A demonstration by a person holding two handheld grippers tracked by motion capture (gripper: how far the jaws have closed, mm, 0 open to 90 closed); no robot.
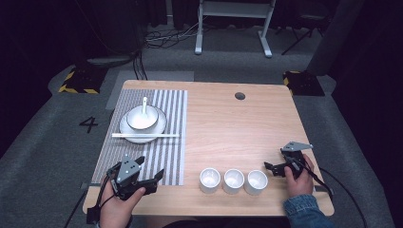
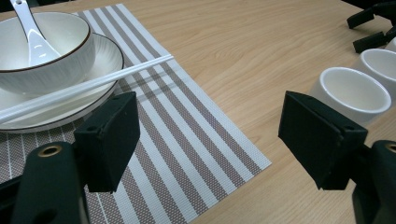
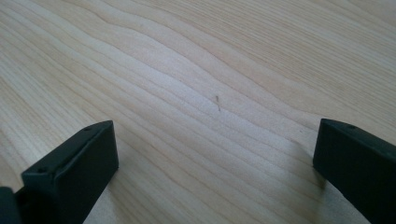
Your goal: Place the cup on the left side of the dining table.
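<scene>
Left gripper (image 1: pixel 151 179): near edge of striped mat (image 1: pixel 166 156), jaws wide apart, empty.
Right gripper (image 1: pixel 272 167): near right, jaws apart, empty, just beside cups (image 1: pixel 233 180).
Chopsticks (image 1: pixel 145 135): resting across plate (image 1: pixel 142 137) under bowl (image 1: pixel 141 117) with spoon (image 1: pixel 144 106), far left.
Risk: a careless sweep could likely tip a cup; chopsticks may roll off.

High view looks down over the table (image 1: pixel 228 118); both gripper views skim it closely.

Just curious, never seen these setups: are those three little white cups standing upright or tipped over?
Upright. In the high view all three cups show round open mouths facing up, in a row near the table's front edge.
</scene>
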